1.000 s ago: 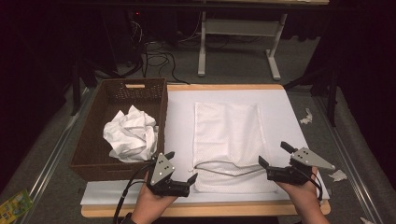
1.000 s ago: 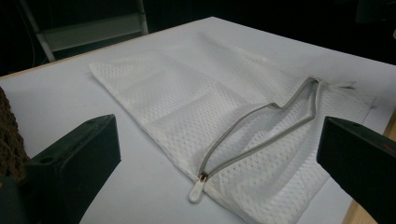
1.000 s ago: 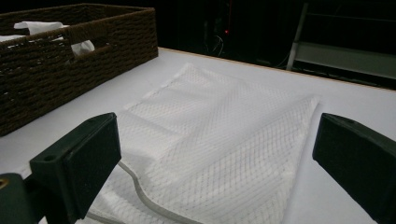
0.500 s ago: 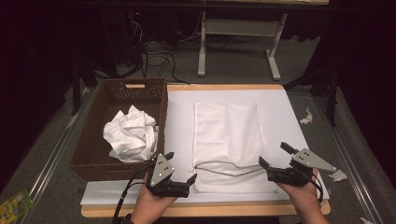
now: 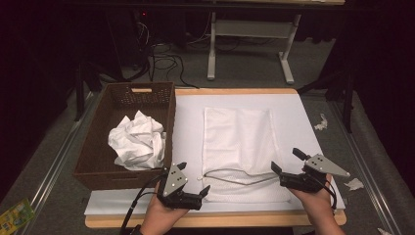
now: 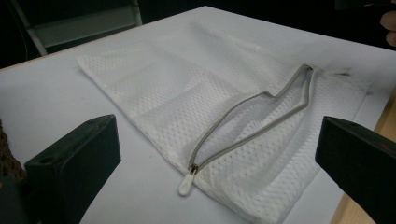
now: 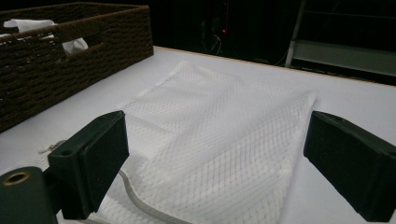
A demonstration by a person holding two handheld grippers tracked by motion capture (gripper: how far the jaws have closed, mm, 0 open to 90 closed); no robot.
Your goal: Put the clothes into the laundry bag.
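1. Barely a flicker from half a second ago: both hands sit where they were at the near edge of the table, and the mesh laundry bag lies just as it lay.
2. The left gripper hangs off the bag's near-left corner with its jaws spread wide and nothing between them. In the left gripper view the white zip pull lies right between the two black jaws, untouched.
3. The right gripper is over at the bag's near-right corner, jaws also gaping, gripping nothing. The right gripper view looks up the length of the bag between them.
4. The bag lies flat on the white table cover, just right of the wicker basket. Its long axis runs from the near edge away toward the far side of the table.
5. The zipped mouth sits at the near end, facing the person. The grey zip is open, running across that end from the pull at the left corner toward the right gripper, sagging into a loose loop.
6. A crumpled white cloth sits inside the basket, well clear of both grippers.
7. Writing and labels: none legible on bag, basket or grippers at this size.
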